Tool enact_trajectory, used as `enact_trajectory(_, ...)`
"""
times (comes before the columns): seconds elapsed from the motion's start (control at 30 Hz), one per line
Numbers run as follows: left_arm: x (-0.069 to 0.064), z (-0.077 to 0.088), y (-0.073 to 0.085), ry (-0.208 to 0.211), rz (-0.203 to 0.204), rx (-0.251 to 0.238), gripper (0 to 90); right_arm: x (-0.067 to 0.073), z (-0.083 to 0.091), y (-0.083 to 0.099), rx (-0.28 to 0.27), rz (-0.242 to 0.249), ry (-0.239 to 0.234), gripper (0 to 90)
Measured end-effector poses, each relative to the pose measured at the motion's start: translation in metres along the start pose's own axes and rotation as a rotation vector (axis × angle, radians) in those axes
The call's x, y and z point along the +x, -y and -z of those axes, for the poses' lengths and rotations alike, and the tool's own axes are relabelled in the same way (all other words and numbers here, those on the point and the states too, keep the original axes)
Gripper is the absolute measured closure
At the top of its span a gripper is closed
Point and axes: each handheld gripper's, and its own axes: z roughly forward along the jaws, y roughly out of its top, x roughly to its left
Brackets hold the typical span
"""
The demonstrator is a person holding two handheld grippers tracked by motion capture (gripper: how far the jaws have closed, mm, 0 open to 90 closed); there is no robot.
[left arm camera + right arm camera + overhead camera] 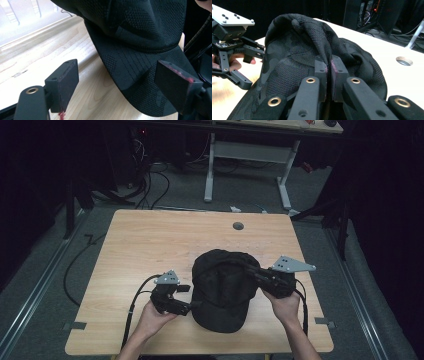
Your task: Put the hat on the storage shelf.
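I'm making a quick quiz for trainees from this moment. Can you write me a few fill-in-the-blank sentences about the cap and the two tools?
1. The right tool is pinching a fold of the black ____.
2. The left tool has its jaws ____, on either side of the cap's brim.
3. The cap rests on a ____ table.
4. Near the table's far edge is a small round ____.

Missing words: cap; open; wooden; hole

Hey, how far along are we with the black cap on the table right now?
Done: the right gripper is shut on a pinch of the cap crown fabric, bunching it upward. In hand: the left gripper stands open by the brim, one pad over it, not clamped. Left: closing on the brim and whatever handling follows; the cap sits on the table.
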Motion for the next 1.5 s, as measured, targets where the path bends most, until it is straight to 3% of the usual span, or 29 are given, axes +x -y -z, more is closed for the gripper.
enact_trajectory(0.37,-0.0018,-0.0042,-0.0041,0.026,-0.007,0.01,19.9,0.0043,-0.0018,-0.0046,-0.013,0.026,-0.025,85.6)
enact_trajectory(0.63,-0.0041,-0.0061,-0.0072,0.071,-0.013,0.005,24.4,0.0068,-0.0044,-0.0062,-0.036,0.046,-0.051,85.6)
enact_trajectory(1.17,-0.0081,-0.0051,-0.0059,0.077,-0.042,0.049,52.3,0.0052,-0.0088,-0.0052,-0.055,0.09,-0.027,84.3)
enact_trajectory(1.5,-0.0066,-0.0006,-0.0069,0.119,-0.02,0.043,68.9,0.0065,-0.0082,-0.0065,-0.068,0.101,-0.017,82.4)
